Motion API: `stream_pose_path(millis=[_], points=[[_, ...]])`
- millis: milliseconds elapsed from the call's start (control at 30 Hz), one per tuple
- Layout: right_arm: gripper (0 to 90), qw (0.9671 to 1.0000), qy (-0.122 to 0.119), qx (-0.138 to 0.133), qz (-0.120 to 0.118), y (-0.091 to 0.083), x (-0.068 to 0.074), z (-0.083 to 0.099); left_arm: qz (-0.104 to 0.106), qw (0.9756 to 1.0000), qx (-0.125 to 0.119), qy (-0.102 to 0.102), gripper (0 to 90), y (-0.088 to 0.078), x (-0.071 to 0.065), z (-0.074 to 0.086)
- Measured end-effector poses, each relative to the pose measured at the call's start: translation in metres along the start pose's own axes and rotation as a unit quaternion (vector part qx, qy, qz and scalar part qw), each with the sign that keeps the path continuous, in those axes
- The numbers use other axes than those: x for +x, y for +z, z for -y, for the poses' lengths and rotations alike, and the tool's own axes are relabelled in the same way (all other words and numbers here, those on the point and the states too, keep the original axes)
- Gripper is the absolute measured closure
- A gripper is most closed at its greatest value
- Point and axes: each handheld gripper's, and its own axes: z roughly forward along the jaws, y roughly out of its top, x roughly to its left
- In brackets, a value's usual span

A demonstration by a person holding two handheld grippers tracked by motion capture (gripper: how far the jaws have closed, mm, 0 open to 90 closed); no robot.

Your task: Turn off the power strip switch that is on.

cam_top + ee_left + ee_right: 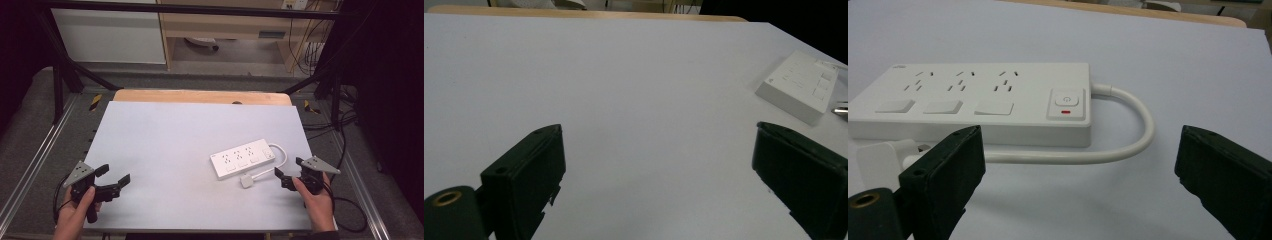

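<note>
A white power strip (242,158) with three socket groups lies on the pale table mat (175,130), right of centre. Its white cable (281,154) loops round to a white plug (246,181) lying on the mat in front of it. My right gripper (289,167) stands open just right of the plug, jaws pointing at the strip. In the right gripper view the strip (973,100), its cable (1128,145) and the plug (883,152) lie close ahead of the open gripper (1080,165). My left gripper (114,174) is open at the front left, far from the strip (801,87).
A wooden table edge (200,96) shows behind the mat. Black frame bars (60,75) and metal rails (35,160) border the table. Loose black cables (345,125) lie on the floor at the right. A cabinet (225,25) stands at the back.
</note>
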Motion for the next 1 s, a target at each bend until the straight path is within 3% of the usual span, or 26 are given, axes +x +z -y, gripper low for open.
stream_pose_path(millis=[367, 900, 1000], points=[[6.9, 0.9998, 0.013, -0.016, 0.008, -0.006, -0.001, -0.006, -0.003, 1.0, 0.001, -0.002, 6.0, -0.001, 0.0, 0.0], [5.7, 0.9992, 0.014, -0.036, 0.01, -0.019, 0.002, -0.036, -0.003, 1.0, 0.0, -0.003, 5.8, 0.0, 0.001, 0.0], [5.8, 0.9986, 0.009, -0.049, 0.015, -0.022, 0.001, -0.039, -0.002, 1.0, 0.0, -0.004, 5.8, -0.001, 0.002, 0.0]])
